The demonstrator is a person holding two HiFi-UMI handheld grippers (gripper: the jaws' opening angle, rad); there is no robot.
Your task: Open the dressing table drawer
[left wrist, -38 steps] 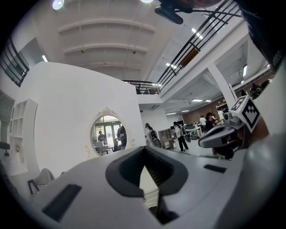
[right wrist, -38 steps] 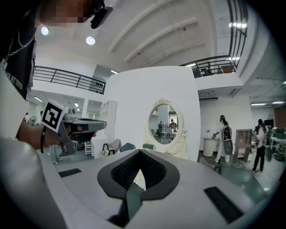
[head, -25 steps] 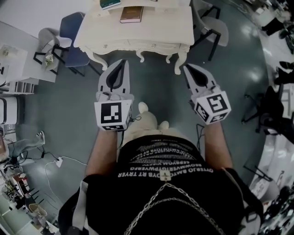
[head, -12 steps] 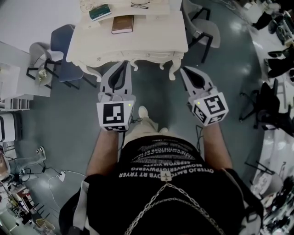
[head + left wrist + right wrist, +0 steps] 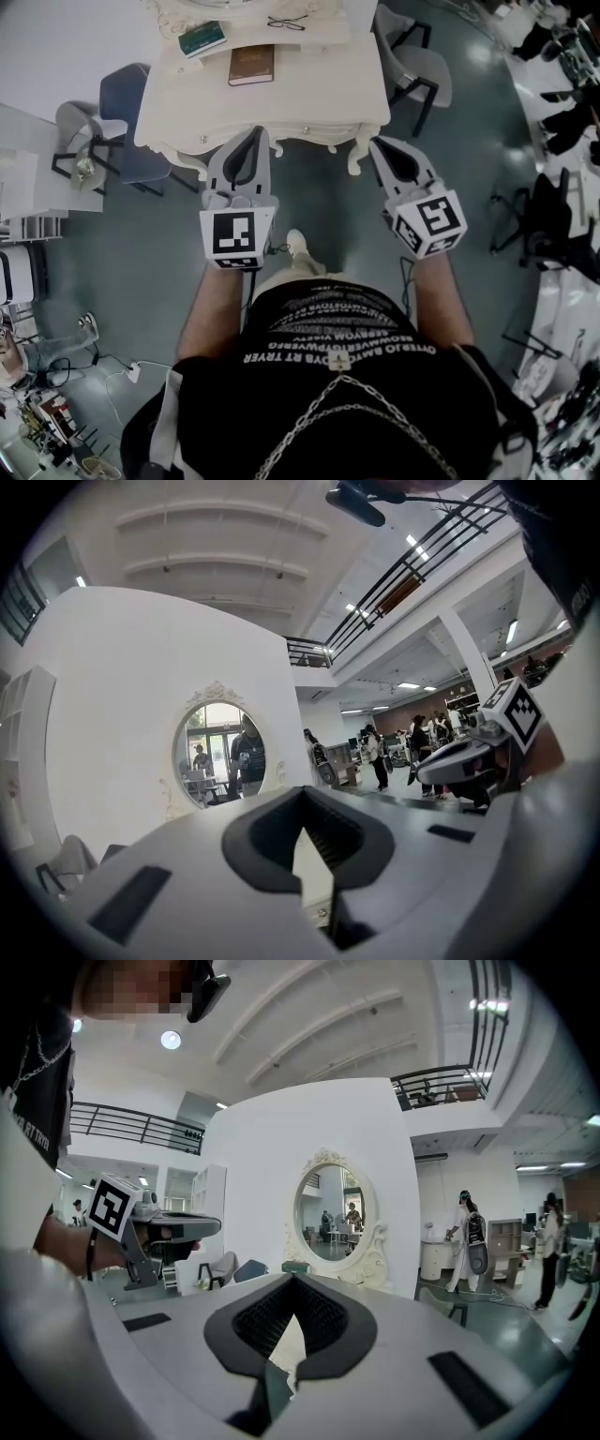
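The cream dressing table (image 5: 309,89) stands ahead of me in the head view, its drawer front (image 5: 300,134) running along the near edge. My left gripper (image 5: 255,133) is shut and empty, its tip just short of that front edge. My right gripper (image 5: 376,143) is also shut and empty, with its tip near the table's right front leg (image 5: 359,157). The left gripper view looks along the shut jaws to the table's oval mirror (image 5: 218,752). The right gripper view shows the same mirror (image 5: 330,1208) beyond its shut jaws.
A brown book (image 5: 251,65), a green book (image 5: 202,39) and glasses (image 5: 286,22) lie on the tabletop. A blue chair (image 5: 127,112) stands at the table's left and a grey chair (image 5: 417,70) at its right. My shoe (image 5: 298,246) is on the grey floor.
The table has come closer in the head view. Both grippers have moved forward toward its front edge, still shut.
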